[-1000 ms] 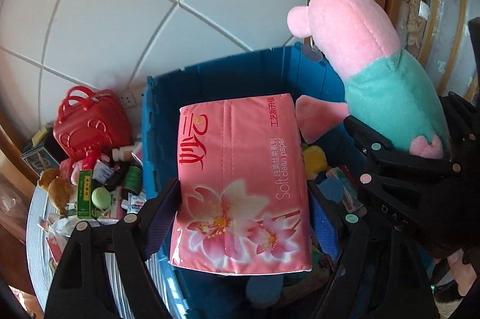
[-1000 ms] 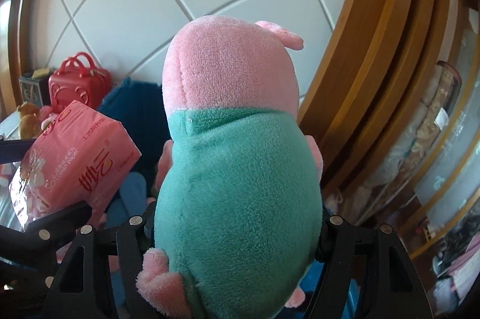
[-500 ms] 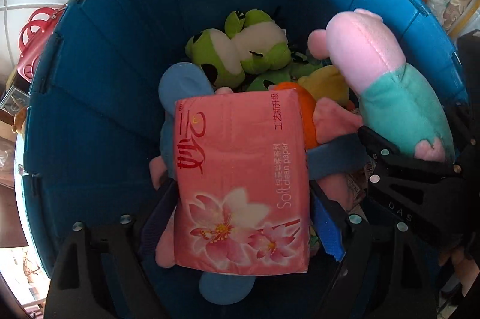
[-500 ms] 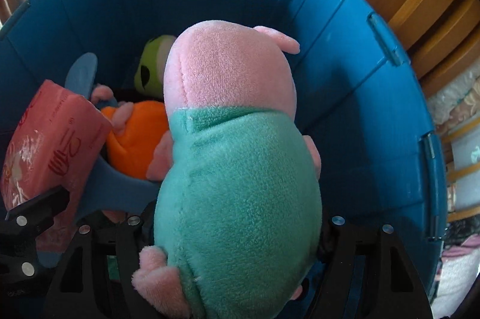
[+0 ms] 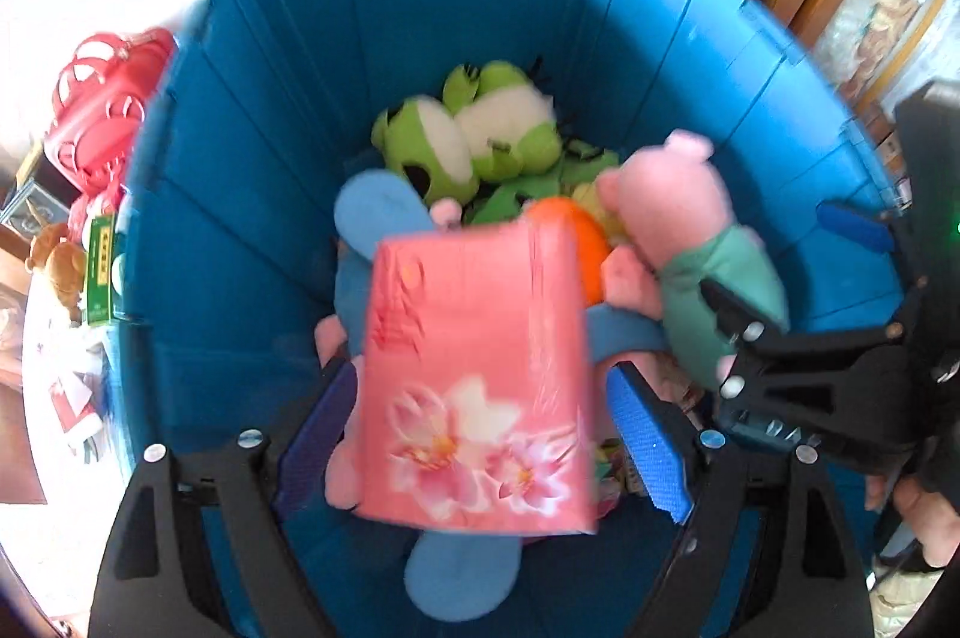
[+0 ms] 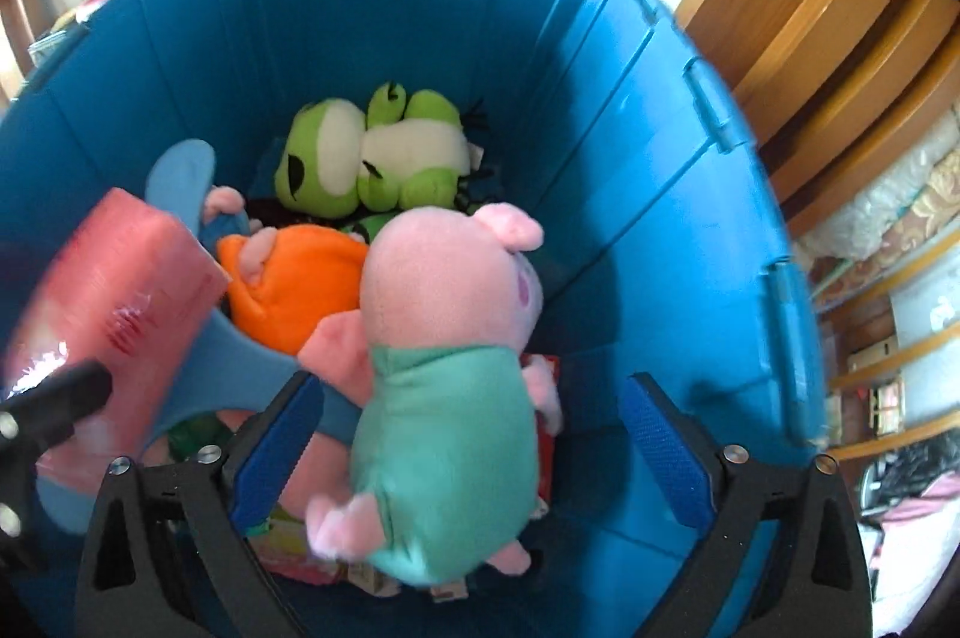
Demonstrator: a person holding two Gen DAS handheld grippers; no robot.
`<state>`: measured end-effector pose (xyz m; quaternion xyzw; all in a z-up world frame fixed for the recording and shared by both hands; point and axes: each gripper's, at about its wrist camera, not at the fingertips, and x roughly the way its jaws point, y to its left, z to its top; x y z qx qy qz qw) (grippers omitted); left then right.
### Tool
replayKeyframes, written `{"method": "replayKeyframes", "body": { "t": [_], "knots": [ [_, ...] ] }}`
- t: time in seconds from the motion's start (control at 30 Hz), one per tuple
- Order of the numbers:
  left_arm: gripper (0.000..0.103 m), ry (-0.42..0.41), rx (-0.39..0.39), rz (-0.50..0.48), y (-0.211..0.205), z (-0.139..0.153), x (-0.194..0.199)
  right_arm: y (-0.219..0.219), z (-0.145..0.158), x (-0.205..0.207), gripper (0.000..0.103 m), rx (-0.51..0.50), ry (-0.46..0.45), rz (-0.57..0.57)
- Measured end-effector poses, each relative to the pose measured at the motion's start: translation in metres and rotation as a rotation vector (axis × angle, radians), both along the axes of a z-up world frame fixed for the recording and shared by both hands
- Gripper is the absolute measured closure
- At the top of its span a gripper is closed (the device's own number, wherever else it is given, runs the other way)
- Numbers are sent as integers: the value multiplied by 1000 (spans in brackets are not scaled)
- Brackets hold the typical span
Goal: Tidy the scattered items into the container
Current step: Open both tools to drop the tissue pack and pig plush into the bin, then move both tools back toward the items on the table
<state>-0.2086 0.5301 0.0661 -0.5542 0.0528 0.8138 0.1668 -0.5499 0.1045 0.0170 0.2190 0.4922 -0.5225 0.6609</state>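
Two handheld grippers, each built from matte black plastic. The left gripper (image 5: 474,434) has two angular black fingers (image 5: 198,506) shaped like open triangular frames, each tipped inside with a textured royal-blue pad (image 5: 645,443). Round silver screws sit at the finger joints. The right gripper (image 6: 468,452) is built the same way: black framed fingers, blue dimpled pads (image 6: 666,452), silver screw heads. Seen from the left wrist, its black body carries pale embossed lettering, too blurred to read, and a small green light near the frame edge.
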Motion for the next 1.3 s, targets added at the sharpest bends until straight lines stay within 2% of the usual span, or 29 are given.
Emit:
{"method": "replayKeyframes", "body": {
  "t": [0.3, 0.43, 0.63, 0.73, 0.87, 1.1, 1.3],
  "knots": [
    [18, 69, -10, -11, -12, 14, 30, 37, 17, -1, 1, -49, -32, 75],
    [18, 169, -16, 7, -28, 18, 53, 60, 26, -5, 1, -92, -101, 102],
    [18, 328, -54, 85, -64, 25, 96, 103, 41, 3, 1, -194, -199, 112],
    [18, 380, -70, 126, -83, 29, 110, 122, 47, 18, 1, -226, -255, 129],
    [18, 424, -39, 169, -119, 37, 127, 145, 56, 42, 1, -252, -314, 166],
    [18, 489, 6, 241, -205, 43, 149, 190, 72, 107, 1, -301, -330, 222],
    [18, 530, 17, 236, -298, 33, 171, 243, 78, 184, 1, -361, -335, 223]
  ]
}}
